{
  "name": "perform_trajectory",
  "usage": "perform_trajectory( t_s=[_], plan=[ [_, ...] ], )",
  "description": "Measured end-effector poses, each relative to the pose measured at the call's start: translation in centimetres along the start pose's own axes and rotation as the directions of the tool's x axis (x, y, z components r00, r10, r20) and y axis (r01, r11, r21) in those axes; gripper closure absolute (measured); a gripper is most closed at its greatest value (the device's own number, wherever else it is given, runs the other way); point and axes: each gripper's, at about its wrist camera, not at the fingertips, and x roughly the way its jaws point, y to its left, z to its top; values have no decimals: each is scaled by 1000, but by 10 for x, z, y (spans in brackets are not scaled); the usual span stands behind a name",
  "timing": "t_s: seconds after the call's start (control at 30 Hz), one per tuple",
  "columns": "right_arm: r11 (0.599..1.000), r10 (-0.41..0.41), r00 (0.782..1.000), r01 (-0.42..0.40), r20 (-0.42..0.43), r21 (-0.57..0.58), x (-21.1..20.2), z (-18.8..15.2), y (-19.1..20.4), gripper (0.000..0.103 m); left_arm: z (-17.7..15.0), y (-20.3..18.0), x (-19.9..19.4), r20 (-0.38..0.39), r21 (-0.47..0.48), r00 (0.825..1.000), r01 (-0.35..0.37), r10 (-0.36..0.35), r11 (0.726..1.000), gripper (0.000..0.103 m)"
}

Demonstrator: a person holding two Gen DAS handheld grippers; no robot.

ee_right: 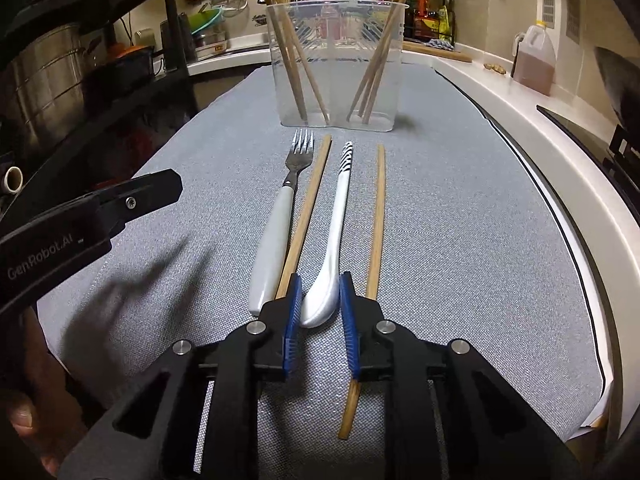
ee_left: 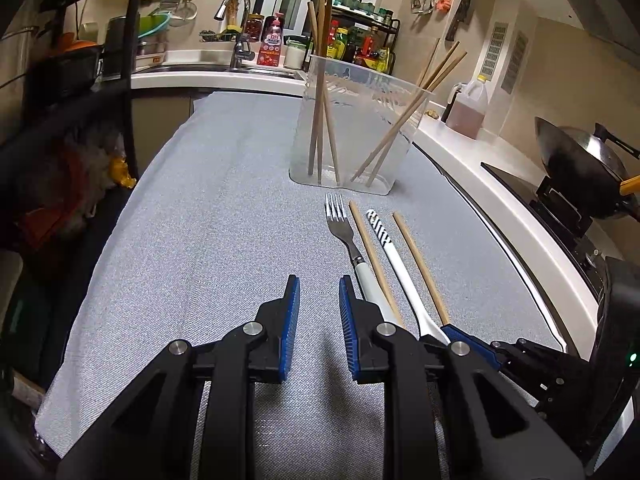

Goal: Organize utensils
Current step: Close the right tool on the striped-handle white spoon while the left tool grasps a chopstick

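Left wrist view: the left tool (ee_left: 319,280) sits at the lower centre of the frame, its blue pads a little apart with only grey cloth (ee_left: 200,200) between them — nothing held. Just right of it on the cloth-covered desk lie four utensils side by side: a white-handled fork (ee_left: 346,236), a wooden chopstick (ee_left: 374,260), a white spoon (ee_left: 394,260) with a striped handle end, and a second chopstick (ee_left: 420,264). Above them, at upper centre, stands a clear plastic container (ee_left: 360,120) with chopsticks leaning inside. The right tool's blue tip pokes in at lower right.

Right wrist view: the right tool (ee_right: 320,284) at lower centre straddles the bowl of the spoon (ee_right: 334,248); its pads stand close on either side, and I cannot tell whether they press it. The fork (ee_right: 280,216) and a chopstick (ee_right: 306,208) lie left of the spoon, the other chopstick (ee_right: 378,216) right. The container (ee_right: 336,60) stands at top centre.
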Motion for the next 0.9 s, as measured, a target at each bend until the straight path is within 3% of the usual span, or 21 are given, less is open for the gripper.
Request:
perform_trajectory(
  t_s=[0.1,0.3,0.5,0.8,0.9],
  plan=[
    [1000,8,1000,-8,14,23,-6,2,-7,94,0,0,0,-2,3,1000,1,-1,1000,83],
    [999,-3,998,0,59,54,-21,8,-22,94,0,-1,0,-5,7,1000,4,-4,1000,83],
    [991,-91,991,80,97,110,-30,5,-55,94,-5,-12,7,-34,1,998,52,-52,999,83],
    [970,-160,985,143,71,195,-26,-15,-94,94,-20,-70,23,-87,102,989,129,-121,986,83],
    [969,-155,986,138,66,207,-24,-17,-96,94,-25,-88,31,-108,145,989,115,-100,983,83]
  ],
)
